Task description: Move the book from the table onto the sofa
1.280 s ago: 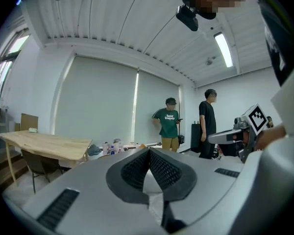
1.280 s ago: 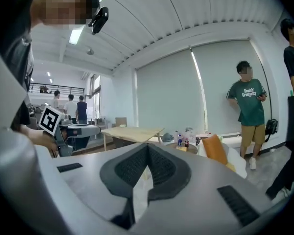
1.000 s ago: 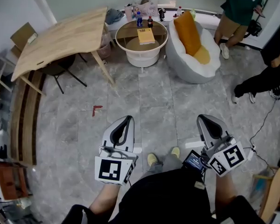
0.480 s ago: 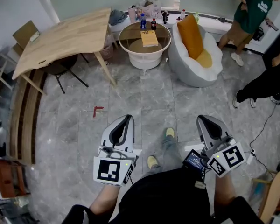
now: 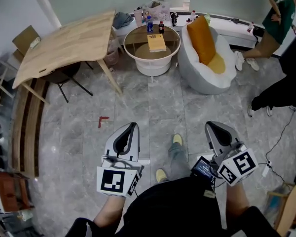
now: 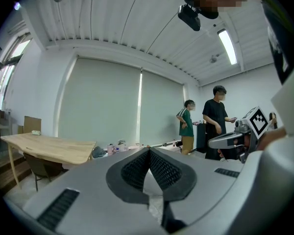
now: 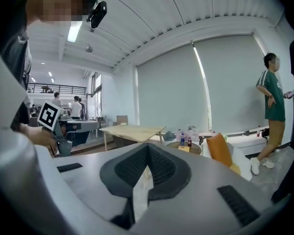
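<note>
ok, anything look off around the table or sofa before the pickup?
Nothing much. The book lies flat on the round table, bottles upright, orange cushion propped in the sofa. Only stray: a small red L-shaped piece on the floor, possibly tape.

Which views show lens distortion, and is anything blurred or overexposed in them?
Head view: wide-angle bowing bends the wooden table and floor tiles; light is even, the book sharp, no motion blur. Left gripper view: fisheye with black corners; ceiling lamp blown out. Right gripper view: same black corners, strongly curved ceiling lines.
</note>
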### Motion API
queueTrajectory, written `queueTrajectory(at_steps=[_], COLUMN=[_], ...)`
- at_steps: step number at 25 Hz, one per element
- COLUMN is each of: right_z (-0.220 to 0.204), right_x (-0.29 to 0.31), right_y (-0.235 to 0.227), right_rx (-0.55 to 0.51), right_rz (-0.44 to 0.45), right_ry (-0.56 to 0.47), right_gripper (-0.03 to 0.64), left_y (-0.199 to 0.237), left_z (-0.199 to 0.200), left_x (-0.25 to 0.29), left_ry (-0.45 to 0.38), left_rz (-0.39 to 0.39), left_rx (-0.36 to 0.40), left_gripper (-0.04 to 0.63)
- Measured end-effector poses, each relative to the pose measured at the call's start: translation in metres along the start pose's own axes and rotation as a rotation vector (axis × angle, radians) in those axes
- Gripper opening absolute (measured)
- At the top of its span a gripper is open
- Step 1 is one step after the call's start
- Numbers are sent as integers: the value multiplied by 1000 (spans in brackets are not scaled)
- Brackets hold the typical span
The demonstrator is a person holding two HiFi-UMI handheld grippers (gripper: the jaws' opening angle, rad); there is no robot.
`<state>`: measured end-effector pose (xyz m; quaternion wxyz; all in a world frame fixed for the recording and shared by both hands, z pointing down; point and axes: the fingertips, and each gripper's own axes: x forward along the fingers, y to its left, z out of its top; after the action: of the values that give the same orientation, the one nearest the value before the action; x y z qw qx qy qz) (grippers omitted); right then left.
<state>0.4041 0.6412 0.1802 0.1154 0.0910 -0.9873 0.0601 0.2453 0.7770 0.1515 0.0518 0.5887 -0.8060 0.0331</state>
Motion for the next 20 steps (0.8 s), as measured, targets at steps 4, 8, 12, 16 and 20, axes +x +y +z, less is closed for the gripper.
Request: queueTrajectory(at_steps=[4,8,12,16,20], right_z=[3,5,9,15,24], right_x=[19,38,57,71,89], right_y=[-24,-52,-83,-115,-141], right_rx=[14,15,14,26,30], right_rz=[20,24,13,7,13], right_ry=[6,22,31,35,34], right_gripper=[8,8,8,8,8], left_y=[3,6,8,7,11], left_z=[2,5,2,3,12], left_x=[31,66,104,140,175], left_ry=[15,26,55,73,66], left_rz=[0,-12,-28,-38,-31], left_rx=[3,15,17,18,18], left_gripper=[6,7,7,7,7])
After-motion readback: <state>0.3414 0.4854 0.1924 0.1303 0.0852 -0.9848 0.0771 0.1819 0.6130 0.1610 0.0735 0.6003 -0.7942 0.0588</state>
